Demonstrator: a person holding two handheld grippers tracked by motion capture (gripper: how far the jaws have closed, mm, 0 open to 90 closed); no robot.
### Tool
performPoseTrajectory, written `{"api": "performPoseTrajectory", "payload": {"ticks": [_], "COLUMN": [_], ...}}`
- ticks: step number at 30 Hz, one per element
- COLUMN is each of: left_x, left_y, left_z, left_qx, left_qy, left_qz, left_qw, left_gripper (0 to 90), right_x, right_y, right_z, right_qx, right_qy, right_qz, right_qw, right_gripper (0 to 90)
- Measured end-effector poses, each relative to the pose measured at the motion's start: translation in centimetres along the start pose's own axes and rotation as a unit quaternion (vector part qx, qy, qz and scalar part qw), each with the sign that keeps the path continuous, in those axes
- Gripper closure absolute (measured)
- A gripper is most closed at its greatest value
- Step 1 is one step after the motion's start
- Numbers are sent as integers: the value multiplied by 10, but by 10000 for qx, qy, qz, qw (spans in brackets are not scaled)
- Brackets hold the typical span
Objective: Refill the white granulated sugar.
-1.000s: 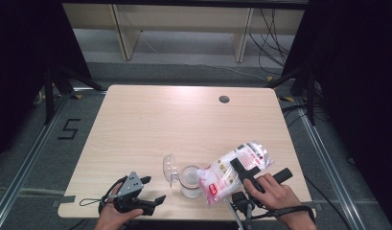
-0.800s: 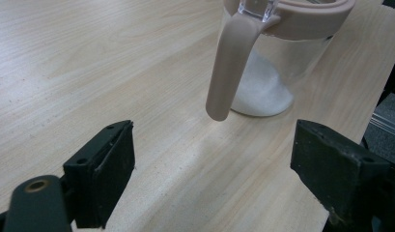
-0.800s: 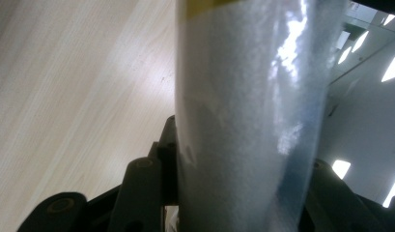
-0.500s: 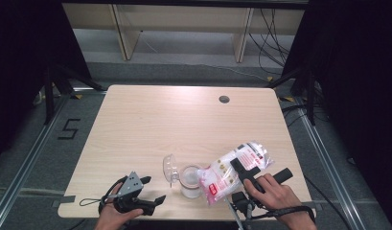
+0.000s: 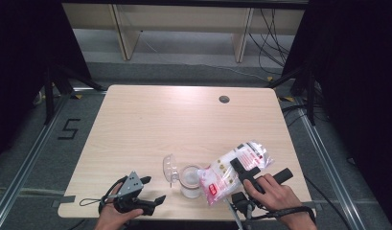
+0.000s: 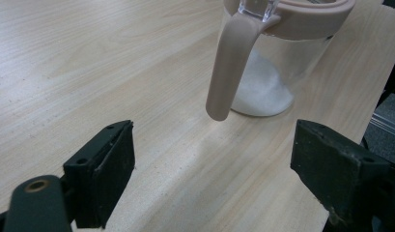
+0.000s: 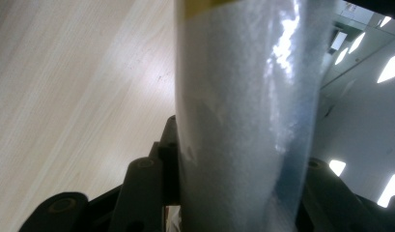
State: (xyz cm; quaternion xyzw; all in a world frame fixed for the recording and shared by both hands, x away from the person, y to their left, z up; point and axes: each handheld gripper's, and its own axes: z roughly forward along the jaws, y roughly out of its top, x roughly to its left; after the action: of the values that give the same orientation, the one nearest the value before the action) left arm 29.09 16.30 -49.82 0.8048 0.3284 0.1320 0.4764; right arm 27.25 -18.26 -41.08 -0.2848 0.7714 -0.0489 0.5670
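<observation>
At the lower left of the high view, the left gripper (image 5: 153, 191) sits low over the table (image 5: 184, 120) with its jaws spread wide and nothing between them. In the left gripper view the same wide-open jaws frame the jar (image 6: 277, 58), which has a pinkish rim, a hanging handle and a small mound of white grains at the bottom. Moving right, the jar (image 5: 190, 180) stands near the table's front edge, lower middle of the frame, lid (image 5: 170, 168) flipped open to its left. Right of that, the right gripper (image 5: 241, 167) is clamped on a clear bag (image 5: 234, 168) of white grains, tipped so its lower end hangs over the jar mouth. It's hard to tell whether grains are actually flowing; the bag's opening is too small to make out. To do this pour well, probably keep the bag mouth centred over the jar, tilt gently, and bring the idle left gripper in to steady the jar if it wobbles.
</observation>
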Motion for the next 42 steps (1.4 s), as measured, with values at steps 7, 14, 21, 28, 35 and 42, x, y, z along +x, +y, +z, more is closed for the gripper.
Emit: {"api": "performPoseTrajectory", "payload": {"ticks": [7,14,21,28,35,42], "left_x": [0,-1,-1,-1,-1,-1], "left_y": [0,0,0,0,0,0], "left_z": [0,0,0,0,0,0], "left_qx": [-5,-15,-5,-8,-12,-13], "left_qy": [1,14,11,11,12,14], "left_qz": [-9,-123,-112,-114,-117,-124], "left_qw": [10000,9999,9999,9999,9999,9999], "left_gripper": [154,153,154,154,154,154], "right_x": [0,0,0,2,1,-1], "right_y": [0,1,0,-1,-1,0], "right_z": [-1,-1,-1,-2,-2,-1], "right_qx": [29,6,5,66,72,-40], "right_qy": [-4,-19,-15,-1,-4,-13], "right_qz": [26,-14,-8,150,119,-39], "right_qw": [10000,10000,10000,9999,9999,10000], "right_gripper": [631,633,634,635,637,638]}}
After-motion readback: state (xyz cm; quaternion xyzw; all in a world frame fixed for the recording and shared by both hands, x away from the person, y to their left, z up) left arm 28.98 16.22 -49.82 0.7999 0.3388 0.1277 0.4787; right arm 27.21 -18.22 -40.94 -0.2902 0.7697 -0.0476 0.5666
